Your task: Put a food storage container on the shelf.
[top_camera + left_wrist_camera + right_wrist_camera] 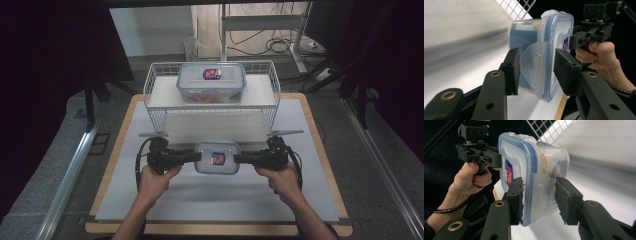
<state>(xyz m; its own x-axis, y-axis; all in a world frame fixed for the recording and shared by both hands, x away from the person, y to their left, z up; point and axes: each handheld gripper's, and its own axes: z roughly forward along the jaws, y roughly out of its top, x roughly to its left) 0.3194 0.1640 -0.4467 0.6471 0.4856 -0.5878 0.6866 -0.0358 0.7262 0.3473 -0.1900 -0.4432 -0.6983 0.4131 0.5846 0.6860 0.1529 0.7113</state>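
Table (310, 200) w/ white mat; wire rack (155, 95) at far end, large lidded box (211, 82) on its shelf; small lidded container (216, 157) betw. both tools, just before rack; left gripper (196, 156) & right gripper (237, 159) each straddle an end latch, jaws apart, not clamped.

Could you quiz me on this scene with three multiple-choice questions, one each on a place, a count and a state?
1. Where is the bigger box?
A. on the wire shelf
B. on the floor
C. in a hand

2. How many lidded boxes are there?
A. one
B. two
C. four

3. How is the small box held?
A. by one tongs
B. by bare hands
C. between both tongs, one at each end

Answers: 1 A, it sits on the shelf's top board. 2 B, one on the shelf, one in front. 3 C, the left tongs and right tongs each straddle a lid clip.
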